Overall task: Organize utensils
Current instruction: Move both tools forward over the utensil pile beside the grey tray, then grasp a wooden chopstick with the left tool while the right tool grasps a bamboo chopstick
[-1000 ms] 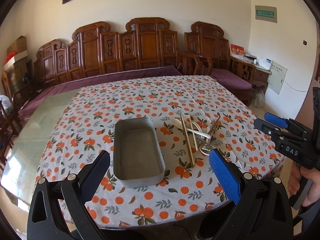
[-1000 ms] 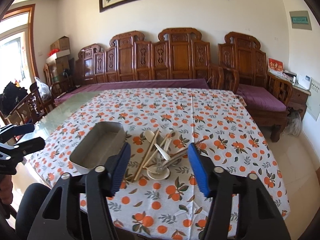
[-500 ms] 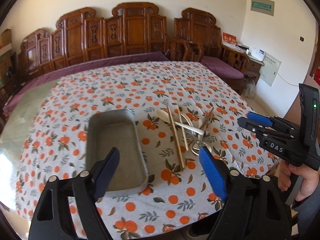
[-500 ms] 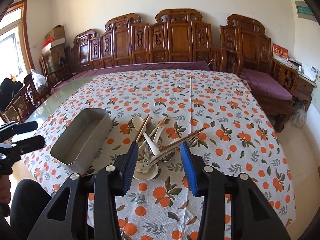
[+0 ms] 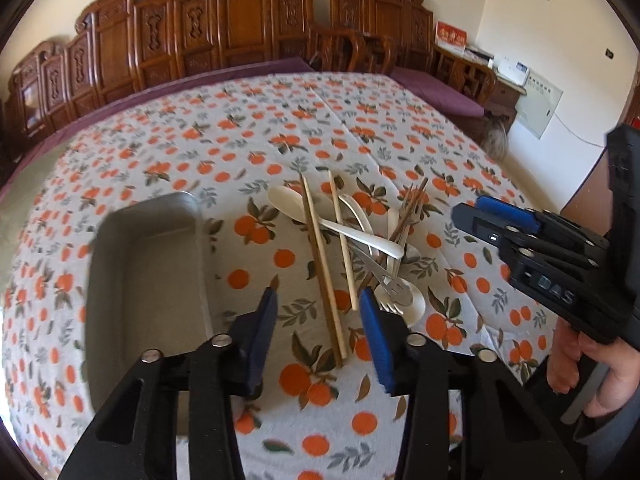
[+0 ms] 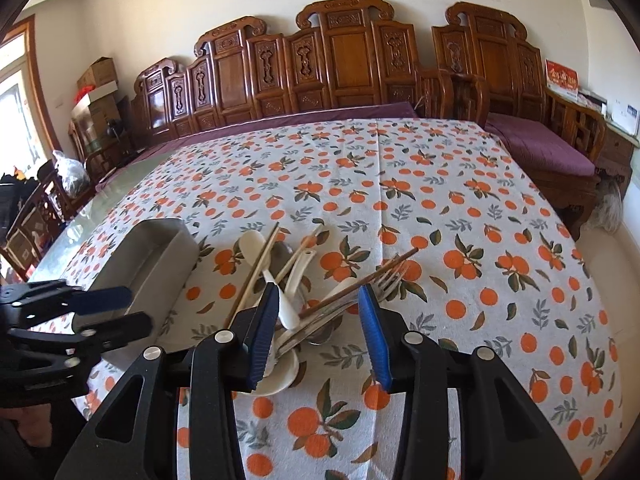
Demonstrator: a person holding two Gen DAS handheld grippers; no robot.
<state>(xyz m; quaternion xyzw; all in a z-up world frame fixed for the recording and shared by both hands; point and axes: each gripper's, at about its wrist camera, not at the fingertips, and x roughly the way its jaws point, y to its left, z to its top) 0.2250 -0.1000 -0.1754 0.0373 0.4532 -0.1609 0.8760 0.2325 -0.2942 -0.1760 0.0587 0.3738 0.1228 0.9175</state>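
Observation:
A pile of utensils lies on the orange-print tablecloth: wooden chopsticks [image 5: 320, 256] [image 6: 252, 276], white spoons [image 5: 288, 202] [image 6: 250, 242], metal forks [image 5: 408, 216] [image 6: 390, 278] and a dark chopstick [image 6: 360, 282]. An empty grey metal tray [image 5: 144, 280] [image 6: 156, 264] stands left of the pile. My left gripper [image 5: 318, 332] is open and empty, its fingers either side of the near ends of the chopsticks. My right gripper [image 6: 318, 336] is open and empty, low over the near end of the pile; it also shows in the left wrist view [image 5: 500, 224].
The table [image 6: 440, 184] is large, with its near edge just below both grippers. Carved wooden benches [image 6: 340, 60] with purple cushions stand behind and to the right. Chairs and boxes [image 6: 96, 92] stand at the far left.
Both grippers have moved forward and down toward the utensil pile and their jaws have narrowed. The utensils and tray have not moved.

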